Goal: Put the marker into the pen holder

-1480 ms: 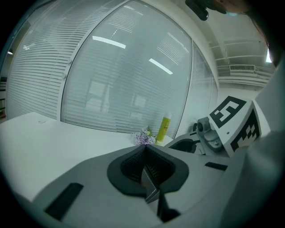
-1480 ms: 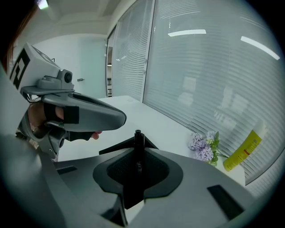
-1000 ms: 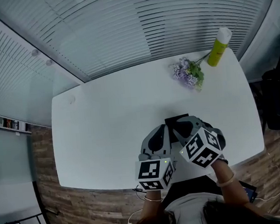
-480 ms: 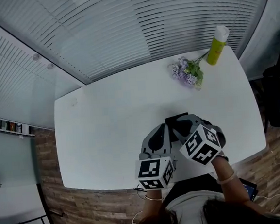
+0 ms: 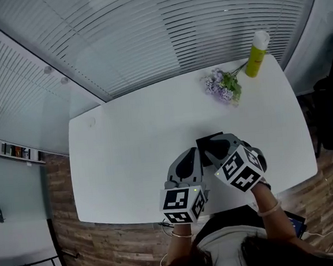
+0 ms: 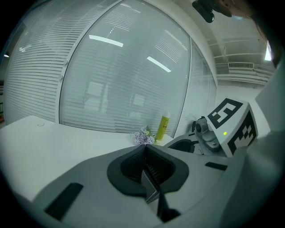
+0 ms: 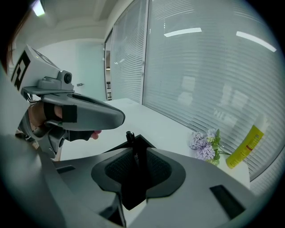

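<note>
My right gripper (image 5: 219, 151) is shut on a black marker (image 7: 130, 135), whose tip sticks up between the jaws in the right gripper view. Just beyond it stands the black pen holder (image 5: 209, 140), mostly hidden by that gripper in the head view; its dark corner (image 7: 144, 143) shows right behind the marker. Close on its left, my left gripper (image 5: 187, 167) hovers near the front edge of the white table (image 5: 132, 138). Its pads (image 6: 151, 167) are pressed together with nothing between them.
A bunch of purple flowers (image 5: 223, 87) and a yellow-green bottle (image 5: 257, 55) lie at the table's far right corner. A dark chair or bag (image 5: 330, 121) stands off the right edge. Glass walls with blinds run behind the table.
The right gripper has tipped and shifted slightly up toward the pen holder. The left gripper has stayed where it was.
</note>
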{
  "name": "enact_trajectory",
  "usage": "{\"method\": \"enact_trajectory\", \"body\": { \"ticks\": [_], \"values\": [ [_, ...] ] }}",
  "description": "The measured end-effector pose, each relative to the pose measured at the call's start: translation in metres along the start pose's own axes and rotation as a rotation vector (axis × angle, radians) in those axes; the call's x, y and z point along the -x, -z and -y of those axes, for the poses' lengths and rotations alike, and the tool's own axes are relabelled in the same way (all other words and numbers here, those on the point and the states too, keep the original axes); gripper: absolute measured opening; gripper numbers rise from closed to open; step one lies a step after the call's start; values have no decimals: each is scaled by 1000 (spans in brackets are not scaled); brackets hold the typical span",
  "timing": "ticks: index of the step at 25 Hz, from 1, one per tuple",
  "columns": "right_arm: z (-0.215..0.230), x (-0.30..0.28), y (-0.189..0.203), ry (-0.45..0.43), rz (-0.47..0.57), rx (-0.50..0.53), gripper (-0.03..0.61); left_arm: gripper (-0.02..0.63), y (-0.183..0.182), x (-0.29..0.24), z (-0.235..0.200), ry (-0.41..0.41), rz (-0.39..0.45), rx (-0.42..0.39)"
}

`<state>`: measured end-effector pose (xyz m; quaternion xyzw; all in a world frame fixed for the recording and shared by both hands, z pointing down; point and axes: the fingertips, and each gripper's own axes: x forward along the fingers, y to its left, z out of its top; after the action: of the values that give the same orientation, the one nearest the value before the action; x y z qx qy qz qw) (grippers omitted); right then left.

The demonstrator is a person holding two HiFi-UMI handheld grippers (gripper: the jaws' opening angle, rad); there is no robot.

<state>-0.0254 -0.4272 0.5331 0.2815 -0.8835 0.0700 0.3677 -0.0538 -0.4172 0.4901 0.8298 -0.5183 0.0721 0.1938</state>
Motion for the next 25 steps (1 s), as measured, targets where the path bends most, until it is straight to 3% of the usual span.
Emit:
{"method": "enact_trajectory", "body": {
  "ticks": [9,13,25],
  "values": [
    [3,26,-18,59,134,-32,114,20,-11,16,1,-20,29,-31],
    [0,42,-23,89,197,-72,76,20,-17,28,4,-26,52,-31],
    [-32,94,-29,119,307,-132,43,20,-24,79,32,19,111,-58]
  ]
}}
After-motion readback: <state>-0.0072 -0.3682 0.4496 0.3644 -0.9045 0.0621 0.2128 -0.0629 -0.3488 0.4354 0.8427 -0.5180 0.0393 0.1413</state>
